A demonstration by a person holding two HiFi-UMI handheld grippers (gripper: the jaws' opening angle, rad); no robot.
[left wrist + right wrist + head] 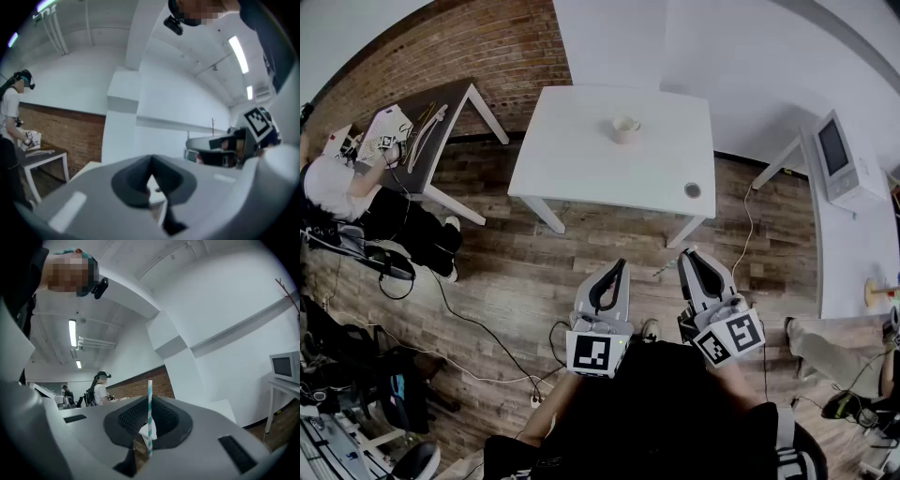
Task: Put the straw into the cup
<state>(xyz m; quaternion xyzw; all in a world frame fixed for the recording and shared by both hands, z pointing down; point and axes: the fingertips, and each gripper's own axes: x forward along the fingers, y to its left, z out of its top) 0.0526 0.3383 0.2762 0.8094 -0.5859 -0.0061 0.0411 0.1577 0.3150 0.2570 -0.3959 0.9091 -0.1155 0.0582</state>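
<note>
Right claw (689, 255): jaws pinched shut on the straw.
Straw (150, 401): teal-and-white striped, upright between the right claw's jaws, its tip poking above them.
Left claw (617, 266): jaws closed together, holding nothing.
Cup (626, 129): on the white table (581, 159), well ahead of both claws.

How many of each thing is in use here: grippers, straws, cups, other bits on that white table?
Grippers: 2, left gripper and right gripper
Straws: 1, the straw in the right gripper's jaws
Cups: 1, the cup on the white table
Small round dark object on it: 1
Total: 5
</note>
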